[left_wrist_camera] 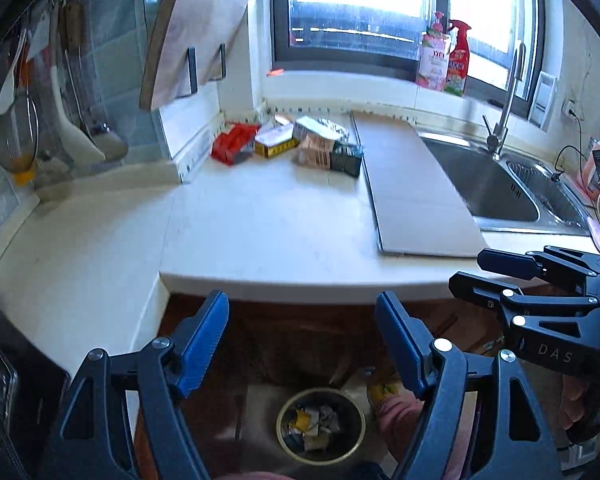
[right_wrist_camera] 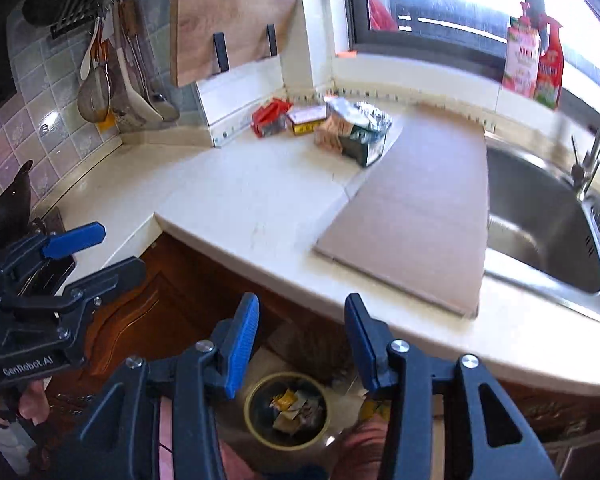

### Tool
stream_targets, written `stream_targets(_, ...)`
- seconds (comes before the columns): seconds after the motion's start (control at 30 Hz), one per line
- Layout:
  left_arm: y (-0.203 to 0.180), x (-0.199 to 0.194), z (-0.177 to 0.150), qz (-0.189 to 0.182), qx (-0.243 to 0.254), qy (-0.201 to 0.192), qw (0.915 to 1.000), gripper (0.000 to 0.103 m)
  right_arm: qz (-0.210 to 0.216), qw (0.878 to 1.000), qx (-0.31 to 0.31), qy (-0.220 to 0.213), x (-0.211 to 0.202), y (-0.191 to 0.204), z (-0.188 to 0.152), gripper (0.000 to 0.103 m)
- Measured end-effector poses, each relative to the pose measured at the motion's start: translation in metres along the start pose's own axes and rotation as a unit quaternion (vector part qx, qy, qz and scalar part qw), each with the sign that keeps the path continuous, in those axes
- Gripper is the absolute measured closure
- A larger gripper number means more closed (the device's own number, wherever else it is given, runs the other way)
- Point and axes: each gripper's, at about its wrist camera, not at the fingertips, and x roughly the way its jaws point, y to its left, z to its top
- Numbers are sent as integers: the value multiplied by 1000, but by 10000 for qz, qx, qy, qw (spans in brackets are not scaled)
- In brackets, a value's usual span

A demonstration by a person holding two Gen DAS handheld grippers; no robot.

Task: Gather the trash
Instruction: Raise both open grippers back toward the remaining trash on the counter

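White stone countertop (left_wrist_camera: 260,220) is the landmark for everything. At its far corner, under the window, a small heap of trash packages (left_wrist_camera: 296,142) lies: a red packet (left_wrist_camera: 232,144) at the heap's left, a yellow-edged box (left_wrist_camera: 274,142) beside it, a foil-topped pack (left_wrist_camera: 324,126) and a dark box (left_wrist_camera: 346,158) at the heap's right, touching each other. Just beside the heap a flat cardboard sheet (left_wrist_camera: 416,188) lies on the counter and reaches to the steel sink (left_wrist_camera: 496,184) with its tap (left_wrist_camera: 504,120). On the sill behind the counter stand a pink bottle (left_wrist_camera: 434,56) and a red spray bottle (left_wrist_camera: 458,60). A wooden cutting board (right_wrist_camera: 228,16) hangs on the wall above the counter's corner.

Below the front edge of the counter, on the floor, a round trash bin (right_wrist_camera: 286,410) stands with crumpled wrappers inside.

The left gripper (left_wrist_camera: 300,344) hangs over this bin with its blue pads wide apart and nothing between them. The right gripper (right_wrist_camera: 300,344) is also over the bin, its jaws apart but narrower, holding nothing.
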Motion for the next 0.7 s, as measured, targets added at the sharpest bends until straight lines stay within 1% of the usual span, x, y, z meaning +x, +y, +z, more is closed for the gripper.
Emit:
stream_targets(0.07,-1,-2,12,31,34,-61,10000,28,-70,9999,-99,-120,-3,-1,12,50)
stream_targets(0.3,1,2,50,137,101,-237,9996,27,-208,9987,-312,-337,-1,-9,46,49)
stream_targets(0.43,1,12,71,143,117,-263,9995,26,-313,9978,-413,-422,8,-18,64,39)
stream_targets(0.57,-1,30,89,202,216,-213,9993,24,-373,9973,-496,-397,27,-32,86,36)
stream_targets(0.7,-2,57,110,271,260,-84,9993,24,-374,9976,-548,-215,53,-49,110,36)
